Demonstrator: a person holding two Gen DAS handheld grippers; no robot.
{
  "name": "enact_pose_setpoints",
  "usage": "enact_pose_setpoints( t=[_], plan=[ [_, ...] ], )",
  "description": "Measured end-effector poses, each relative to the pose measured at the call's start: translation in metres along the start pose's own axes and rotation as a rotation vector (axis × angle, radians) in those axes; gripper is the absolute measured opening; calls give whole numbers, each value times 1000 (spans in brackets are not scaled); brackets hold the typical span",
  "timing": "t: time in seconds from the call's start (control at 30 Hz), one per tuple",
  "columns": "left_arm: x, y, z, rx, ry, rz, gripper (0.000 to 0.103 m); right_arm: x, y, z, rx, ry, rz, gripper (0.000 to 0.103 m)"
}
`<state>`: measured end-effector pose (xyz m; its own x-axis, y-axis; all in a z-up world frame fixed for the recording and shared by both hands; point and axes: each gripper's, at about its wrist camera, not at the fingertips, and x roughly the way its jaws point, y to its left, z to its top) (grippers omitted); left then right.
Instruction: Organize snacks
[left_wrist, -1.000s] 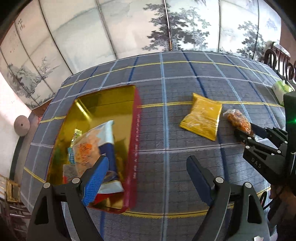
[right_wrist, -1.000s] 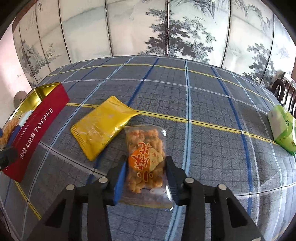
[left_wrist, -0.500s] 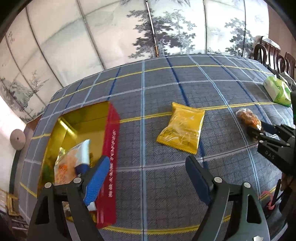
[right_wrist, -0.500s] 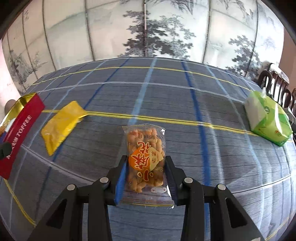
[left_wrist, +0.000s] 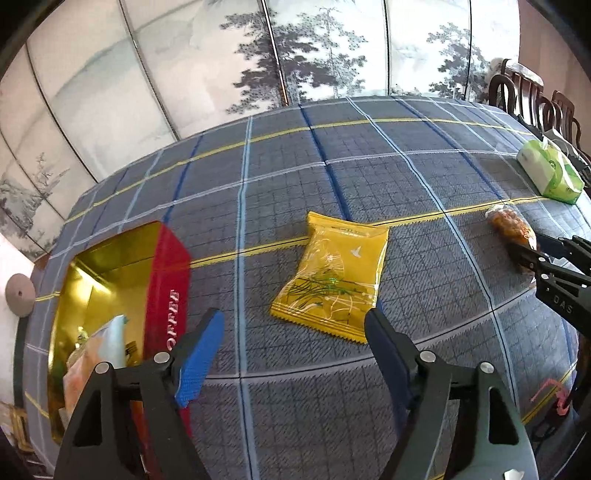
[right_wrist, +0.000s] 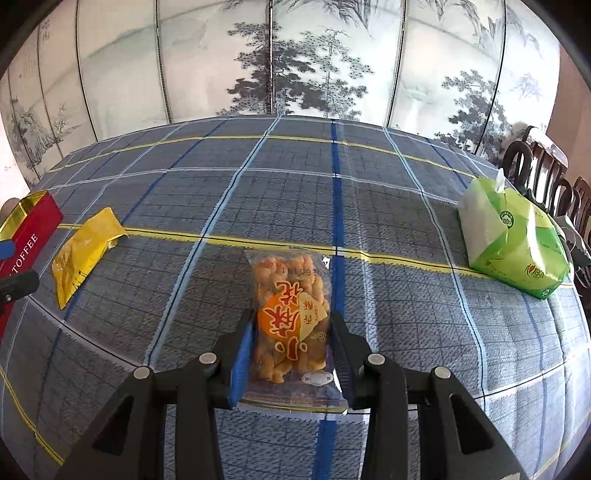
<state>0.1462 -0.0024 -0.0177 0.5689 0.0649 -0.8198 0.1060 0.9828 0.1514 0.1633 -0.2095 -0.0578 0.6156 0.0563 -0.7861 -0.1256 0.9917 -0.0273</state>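
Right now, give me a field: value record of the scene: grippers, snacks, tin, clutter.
left gripper: open, empty, above the cloth between tin and yellow packet
right gripper: fingers on both sides of the clear twist-snack bag; contact looks likely
yellow packet: flat on the tablecloth, outside the tin
red toffee tin: open, gold inside, at least one snack bag inside
green tissue pack: on the table's far right side
backdrop: painted folding screen
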Motion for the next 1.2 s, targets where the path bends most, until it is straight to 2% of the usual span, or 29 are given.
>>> enact_pose_setpoints(
  t=[0.7, 0.9, 1.2],
  plan=[
    [34, 0, 21, -17, 34, -135, 74, 4, -2, 0, 6, 0, 13, 41],
    [44, -5, 27, -12, 43, -158, 74, 4, -2, 0, 6, 0, 13, 41],
    [58, -10, 29, -14, 61, -155, 72, 3, -2, 0, 6, -1, 13, 41]
  ],
)
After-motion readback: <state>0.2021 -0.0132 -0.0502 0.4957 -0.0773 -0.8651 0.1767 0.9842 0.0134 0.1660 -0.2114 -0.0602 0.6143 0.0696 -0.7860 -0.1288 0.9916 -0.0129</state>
